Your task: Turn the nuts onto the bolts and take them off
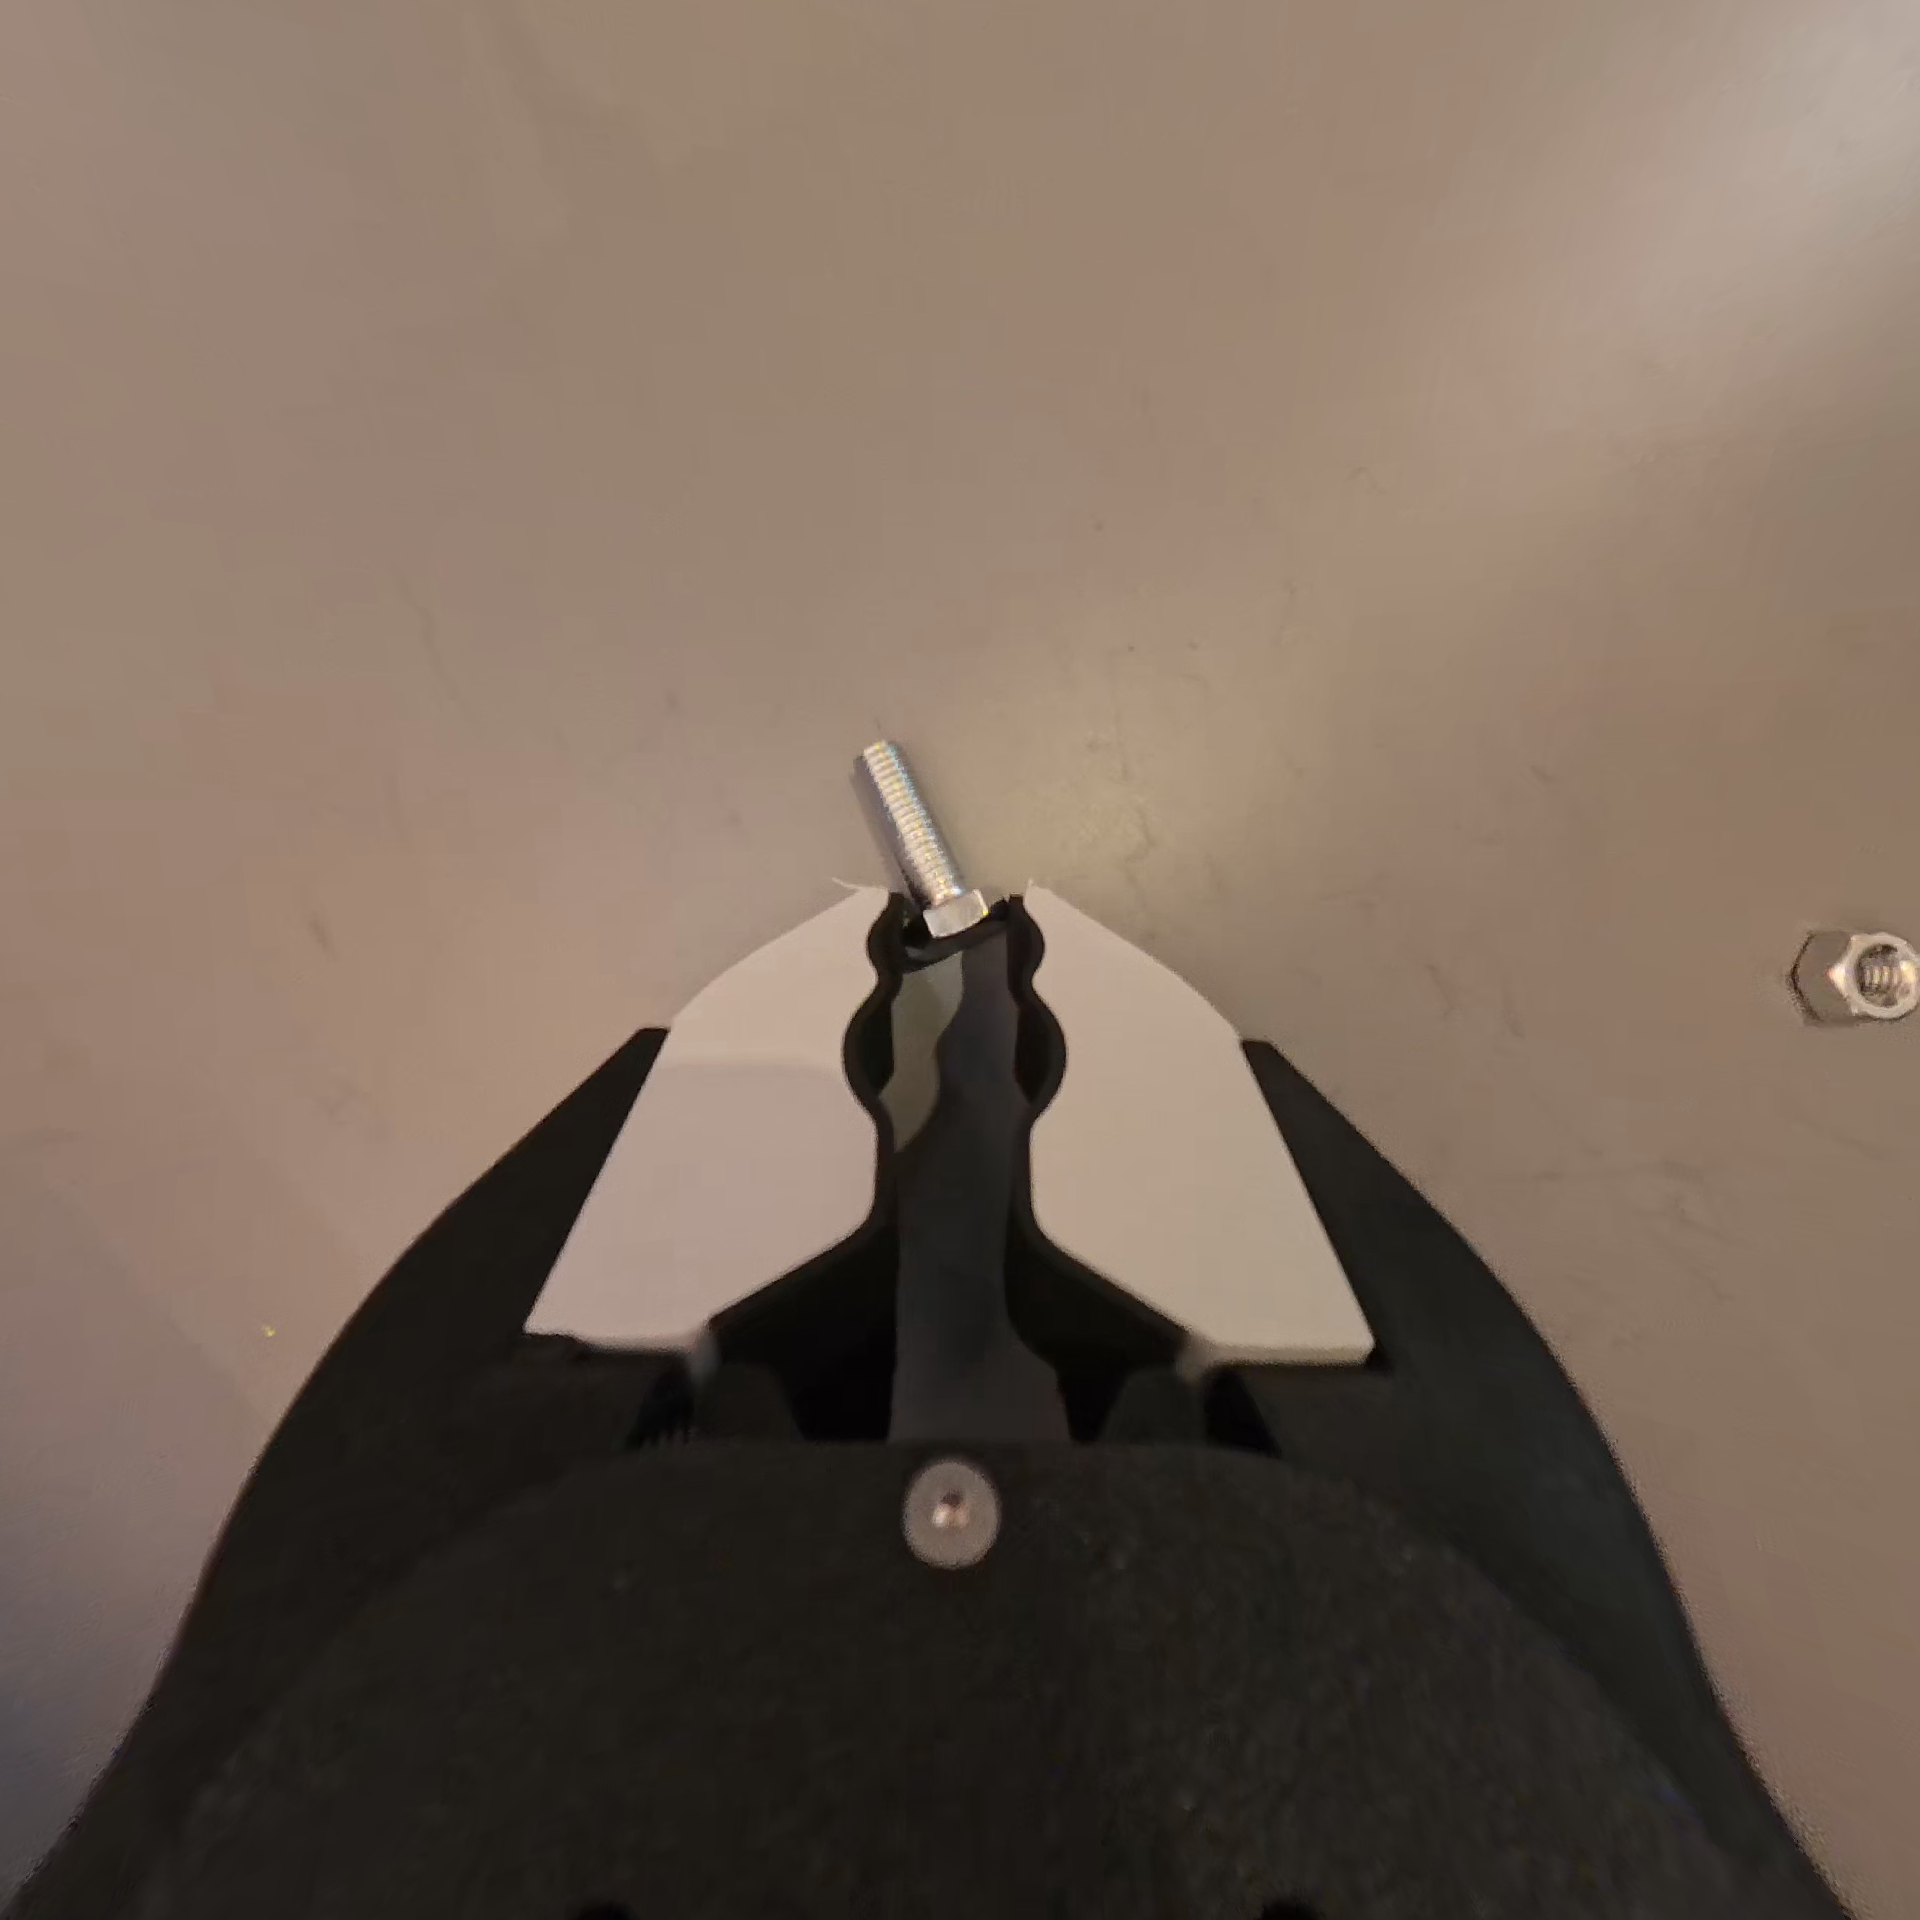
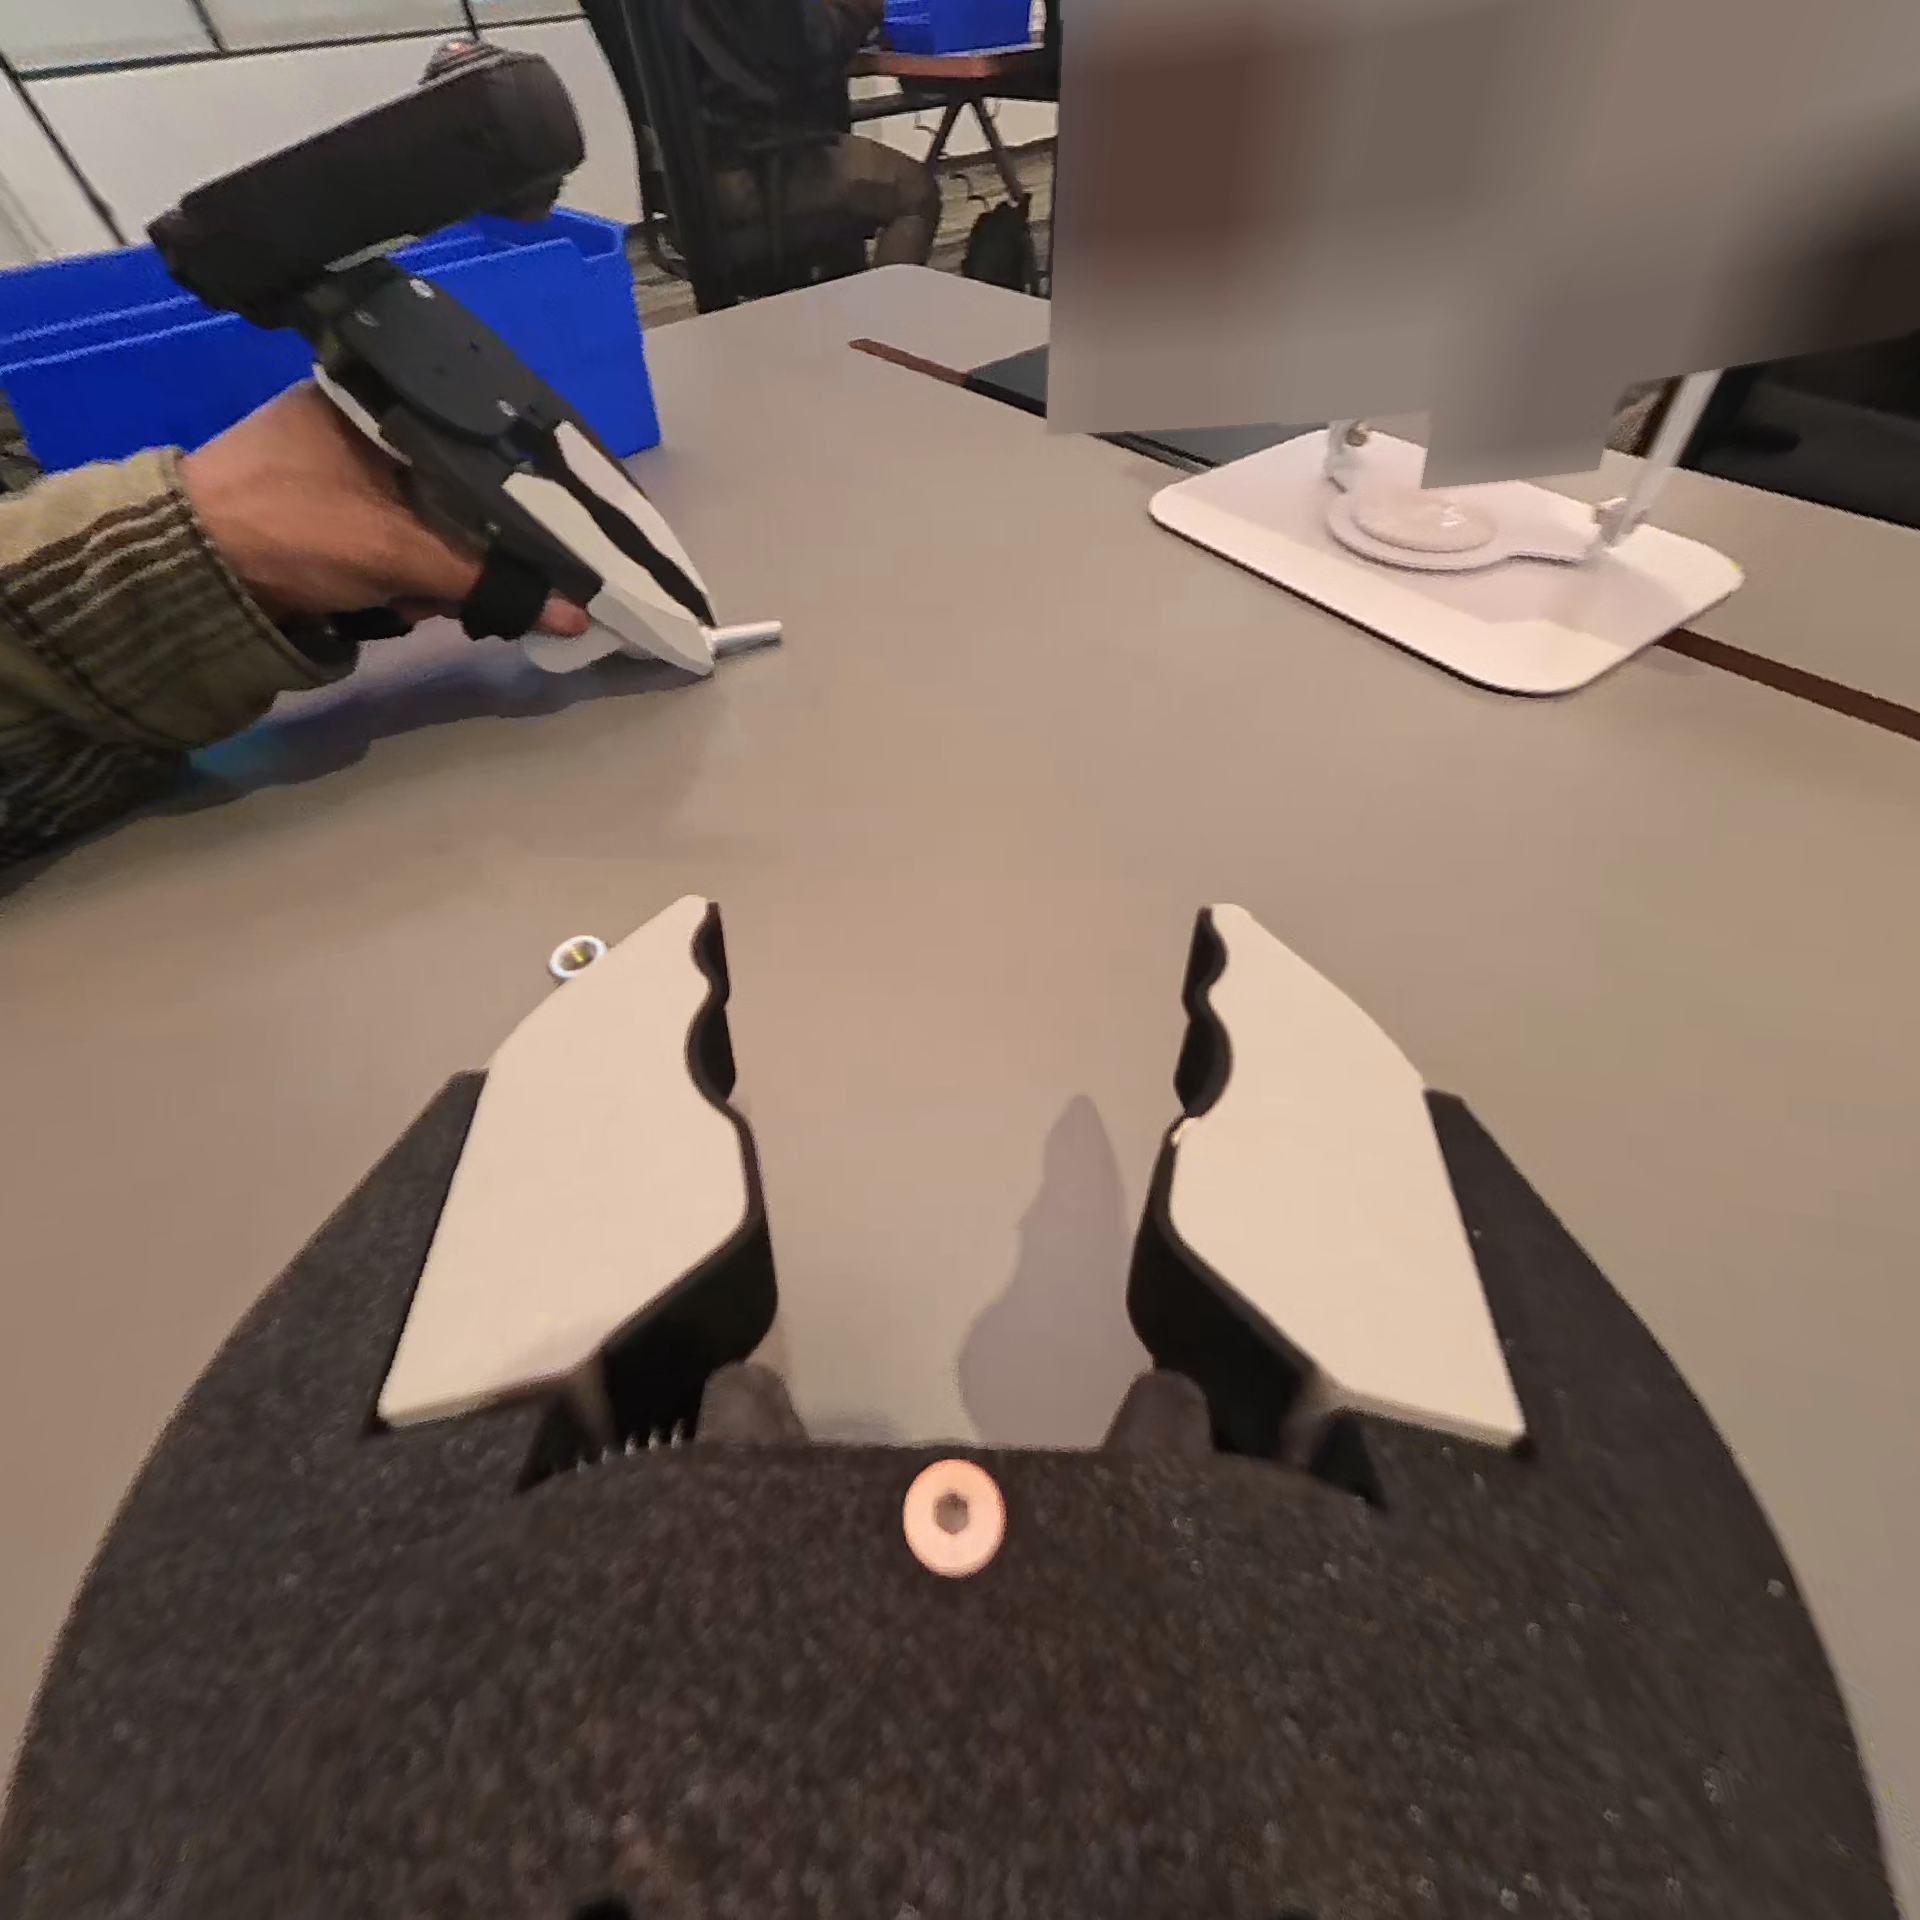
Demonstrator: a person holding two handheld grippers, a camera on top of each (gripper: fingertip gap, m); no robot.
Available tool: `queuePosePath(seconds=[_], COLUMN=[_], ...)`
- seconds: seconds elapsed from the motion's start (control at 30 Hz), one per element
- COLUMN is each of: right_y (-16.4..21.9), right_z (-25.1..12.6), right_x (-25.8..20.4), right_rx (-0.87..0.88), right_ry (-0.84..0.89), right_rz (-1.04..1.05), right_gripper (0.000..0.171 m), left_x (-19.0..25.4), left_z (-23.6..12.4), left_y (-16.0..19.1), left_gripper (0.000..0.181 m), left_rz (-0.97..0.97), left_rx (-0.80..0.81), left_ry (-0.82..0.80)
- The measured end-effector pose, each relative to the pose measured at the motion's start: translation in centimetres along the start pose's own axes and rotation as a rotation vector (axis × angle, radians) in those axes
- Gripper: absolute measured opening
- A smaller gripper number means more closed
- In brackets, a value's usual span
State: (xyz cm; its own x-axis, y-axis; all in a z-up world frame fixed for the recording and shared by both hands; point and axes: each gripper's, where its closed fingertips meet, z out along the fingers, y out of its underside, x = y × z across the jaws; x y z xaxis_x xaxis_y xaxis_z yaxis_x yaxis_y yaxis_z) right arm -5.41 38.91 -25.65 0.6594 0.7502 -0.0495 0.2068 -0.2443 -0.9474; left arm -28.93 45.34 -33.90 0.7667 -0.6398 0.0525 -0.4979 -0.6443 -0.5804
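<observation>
My left gripper (image 1: 951,914) is shut on the hex head of a silver bolt (image 1: 909,831); the threaded shank points forward, low over the grey table (image 1: 520,520). In the right wrist view the same gripper (image 2: 698,649) is held by a hand at the left, with the bolt (image 2: 746,636) sticking out to the right close above the table. A silver nut (image 1: 1860,977) lies on the table at the right. In the right wrist view the nut (image 2: 577,954) lies just beyond my left fingertip (image 2: 665,935). My right gripper (image 2: 956,920) is open and empty above the table.
A blue bin (image 2: 499,301) stands at the table's far left. A white monitor stand base (image 2: 1455,582) sits at the far right. A dark seam (image 2: 1787,675) runs across the table there. A seated person (image 2: 810,156) is behind the table. There is about 25 centimetres between the tips of the two grippers. It is some 12 centimetres from my right tips to the silver nut (image 1: 1860,977).
</observation>
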Motion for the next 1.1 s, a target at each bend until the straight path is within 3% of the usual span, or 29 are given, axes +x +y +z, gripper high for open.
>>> queuePosePath(seconds=[0.13, 0.27, 0.47, 0.6, 0.83, 0.9, 1.1], right_y=[-1.1, -3.1, -6.8, -9.2, -10.3, -10.2, -9.5], right_z=[1.7, 3.8, 8.0, 9.7, 10.3, 10.3, 10.4], right_x=[-0.8, -1.1, -2.2, -3.8, -5.8, -6.3, -6.9], right_rx=[0.004, 0.031, 0.129, 0.213, 0.239, 0.224, 0.151], right_ry=[-0.092, -0.217, -0.521, -0.731, -0.831, -0.834, -0.742], right_rz=[-0.007, 0.044, 0.387, 0.616, 0.639, 0.604, 0.43], right_gripper=[0.072, 0.06, 0.054, 0.05, 0.027, 0.011, 0.01], left_x=[0.8, 3.2, 6.9, 8.9, 11.3, 11.7, 12.0], left_z=[-0.1, -1.9, -5.5, -7.9, -8.5, -8.2, -7.4], left_y=[-0.9, -4.5, -9.4, -11.0, -10.9, -10.7, -10.0], left_gripper=[0.018, 0.018, 0.018, 0.018, 0.018, 0.018, 0.019], left_rz=[0.045, 0.093, 0.191, 0.209, 0.25, 0.258, 0.265], left_rx=[0.056, 0.266, 0.568, 0.734, 0.766, 0.76, 0.695], left_ry=[0.087, 0.242, 0.437, 0.535, 0.59, 0.589, 0.611])
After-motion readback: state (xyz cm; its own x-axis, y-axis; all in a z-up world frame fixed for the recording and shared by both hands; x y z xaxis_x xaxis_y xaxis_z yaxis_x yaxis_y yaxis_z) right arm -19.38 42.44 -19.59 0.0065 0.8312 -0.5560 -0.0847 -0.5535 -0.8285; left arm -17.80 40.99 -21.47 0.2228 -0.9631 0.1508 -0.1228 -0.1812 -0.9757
